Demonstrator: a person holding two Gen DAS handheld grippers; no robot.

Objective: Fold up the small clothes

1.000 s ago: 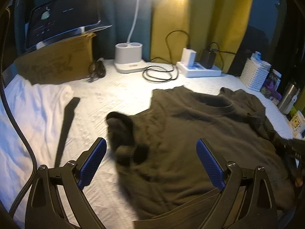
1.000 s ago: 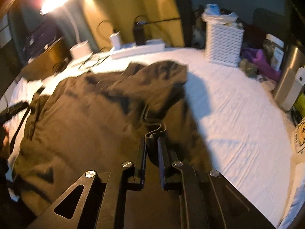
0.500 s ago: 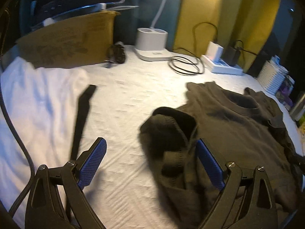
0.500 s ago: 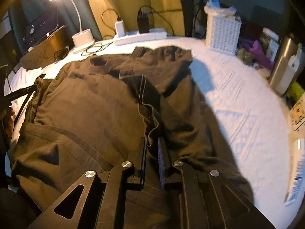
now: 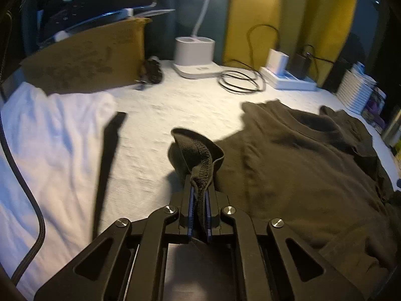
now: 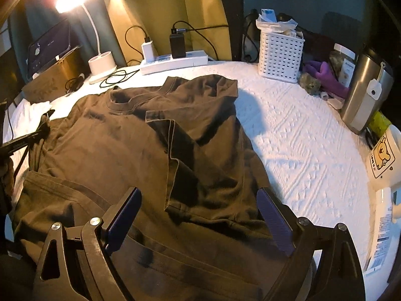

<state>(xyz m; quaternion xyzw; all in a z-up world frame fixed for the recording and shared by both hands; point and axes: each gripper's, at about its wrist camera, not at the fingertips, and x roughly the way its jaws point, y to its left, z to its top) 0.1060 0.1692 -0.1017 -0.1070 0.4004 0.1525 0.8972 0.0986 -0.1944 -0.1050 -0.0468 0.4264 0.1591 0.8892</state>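
Observation:
A dark olive-brown T-shirt (image 5: 295,165) lies spread on the white textured table cover, neck hole toward the back. My left gripper (image 5: 199,188) is shut on the hem of the shirt's left sleeve (image 5: 200,150) and lifts it a little. In the right wrist view the shirt (image 6: 120,155) has its right side folded over the body, the sleeve (image 6: 208,155) lying on top. My right gripper (image 6: 198,200) is open and empty, just above the folded part. The left gripper also shows at the left edge of the right wrist view (image 6: 25,140).
A white cloth (image 5: 45,135) lies at the left. At the back stand a cardboard box (image 5: 85,60), a lamp base (image 5: 194,55), coiled cable (image 5: 240,81) and power strip (image 6: 173,61). A white basket (image 6: 279,52), steel flask (image 6: 363,92) and clutter line the right side.
My left gripper has closed on the left sleeve hem. My right gripper has opened and let go of the shirt's right side, which now lies folded over the body.

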